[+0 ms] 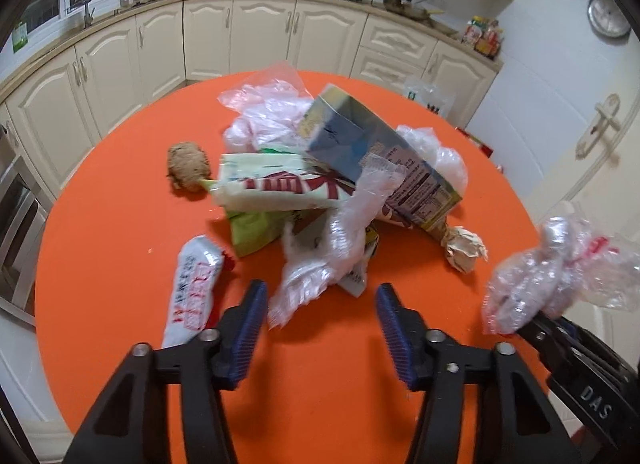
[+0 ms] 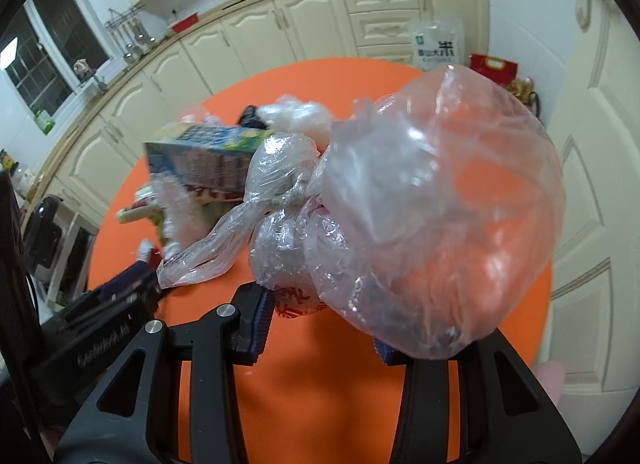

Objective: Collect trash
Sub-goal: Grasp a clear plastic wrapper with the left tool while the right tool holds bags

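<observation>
A heap of trash lies on the round orange table (image 1: 120, 224): a blue carton (image 1: 352, 140), a white-and-red packet (image 1: 276, 188), a green wrapper (image 1: 252, 232), a white sachet with red print (image 1: 196, 288), two crumpled paper balls (image 1: 188, 164) (image 1: 466, 250) and clear bags (image 1: 268, 112). My left gripper (image 1: 322, 288) stands open at the heap's near edge. A crinkled clear wrapper (image 1: 320, 264) reaches between its blue pads (image 1: 250, 328), which do not press on it. My right gripper (image 2: 320, 328) is shut on a bundle of clear plastic bags (image 2: 420, 204), lifted off the table at the right (image 1: 552, 276).
Cream kitchen cabinets (image 1: 260, 32) curve round behind the table, with a hob and pots on the counter. A rice bag (image 2: 436, 44) and a red gift box (image 2: 494, 66) stand on the floor beyond the table. A white door (image 1: 592, 136) is at the right.
</observation>
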Available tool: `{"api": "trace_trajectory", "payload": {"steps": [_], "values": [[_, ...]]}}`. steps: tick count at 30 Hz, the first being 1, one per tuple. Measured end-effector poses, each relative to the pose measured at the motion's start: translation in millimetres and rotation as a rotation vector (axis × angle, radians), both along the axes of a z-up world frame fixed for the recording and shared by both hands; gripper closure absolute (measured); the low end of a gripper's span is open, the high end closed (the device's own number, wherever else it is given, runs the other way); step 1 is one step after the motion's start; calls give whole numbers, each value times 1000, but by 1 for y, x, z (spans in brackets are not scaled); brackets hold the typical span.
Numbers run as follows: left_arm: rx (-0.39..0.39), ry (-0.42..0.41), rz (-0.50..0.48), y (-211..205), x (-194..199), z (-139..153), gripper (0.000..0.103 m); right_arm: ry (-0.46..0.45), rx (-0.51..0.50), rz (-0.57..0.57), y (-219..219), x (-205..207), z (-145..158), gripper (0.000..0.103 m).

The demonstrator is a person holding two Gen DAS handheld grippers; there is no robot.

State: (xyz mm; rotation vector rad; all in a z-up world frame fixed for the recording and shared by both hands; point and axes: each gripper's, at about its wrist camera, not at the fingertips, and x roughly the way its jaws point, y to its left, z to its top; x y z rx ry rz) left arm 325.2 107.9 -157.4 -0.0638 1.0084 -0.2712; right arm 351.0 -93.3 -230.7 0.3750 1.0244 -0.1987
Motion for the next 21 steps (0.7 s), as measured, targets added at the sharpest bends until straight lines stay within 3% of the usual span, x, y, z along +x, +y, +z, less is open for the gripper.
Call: {"api": "trace_trajectory", "payload": {"steps": [4,8,11,21], "values": [[17,42,-11,-15,12,-9,68,16,-4,-2,-6,6,-5,64],[52,47,13,-22,25,-9,94,31,-7,10,-11,14,-9,64],[16,56,22,-18,27,-8,97,35,-5,19,-12,15,-11,64],[45,-57,59,-25,-5,12,100,5,17,20,-20,-3,-6,64]]}}
